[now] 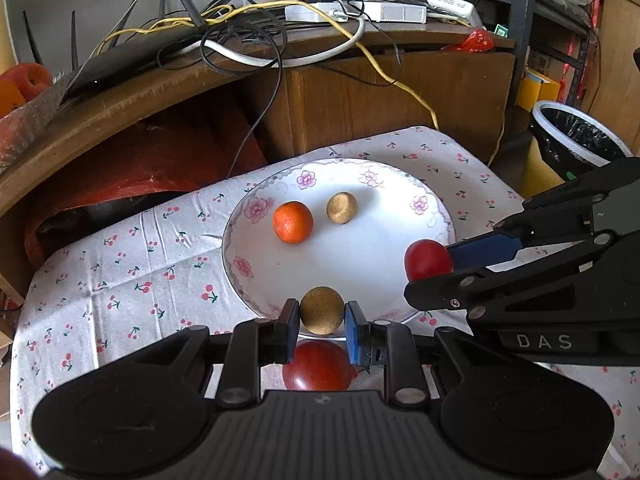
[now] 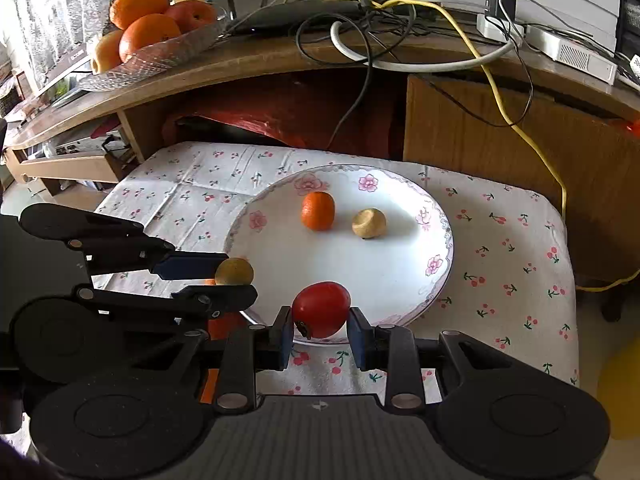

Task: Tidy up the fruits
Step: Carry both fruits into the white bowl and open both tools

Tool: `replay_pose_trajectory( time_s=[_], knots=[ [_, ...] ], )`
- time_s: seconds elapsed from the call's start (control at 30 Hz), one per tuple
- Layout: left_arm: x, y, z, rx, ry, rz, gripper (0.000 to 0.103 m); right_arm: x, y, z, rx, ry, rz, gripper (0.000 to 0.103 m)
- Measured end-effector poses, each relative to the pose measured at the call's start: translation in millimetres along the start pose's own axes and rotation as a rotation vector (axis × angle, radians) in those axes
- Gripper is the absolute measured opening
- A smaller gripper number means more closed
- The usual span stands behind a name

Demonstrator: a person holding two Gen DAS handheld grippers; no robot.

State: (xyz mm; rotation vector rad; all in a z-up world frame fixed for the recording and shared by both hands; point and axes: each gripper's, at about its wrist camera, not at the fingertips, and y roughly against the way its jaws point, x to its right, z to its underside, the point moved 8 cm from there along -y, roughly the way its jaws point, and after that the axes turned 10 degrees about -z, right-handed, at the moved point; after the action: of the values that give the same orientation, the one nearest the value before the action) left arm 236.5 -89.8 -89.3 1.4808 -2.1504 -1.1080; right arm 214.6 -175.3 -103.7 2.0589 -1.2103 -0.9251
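The left claw [image 1: 322, 316] grasps a brown fruit [image 1: 322, 310] at the plate's [image 1: 360, 264] 6 o'clock rim; the right claw [image 2: 320, 320] grasps a red fruit [image 2: 321, 309].

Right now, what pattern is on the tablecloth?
Small red cherries on a white tablecloth; clearest in the right wrist view.

Plate [image 1: 240, 264] on tablecloth [image 1: 120, 280]; tangerine [image 1: 292, 222] left of longan [image 1: 341, 208]; desk [image 1: 380, 92] behind.
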Motion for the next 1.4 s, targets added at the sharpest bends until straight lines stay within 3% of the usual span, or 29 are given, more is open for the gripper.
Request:
replay_pose_trajectory(
  time_s=[1.4],
  knots=[
    [-2.3,-12.2,-3.9,-0.005,0.026,-0.012,0.034,10.3,-5.9,-3.7,0.018,-0.027,0.021,0.029]
  ],
)
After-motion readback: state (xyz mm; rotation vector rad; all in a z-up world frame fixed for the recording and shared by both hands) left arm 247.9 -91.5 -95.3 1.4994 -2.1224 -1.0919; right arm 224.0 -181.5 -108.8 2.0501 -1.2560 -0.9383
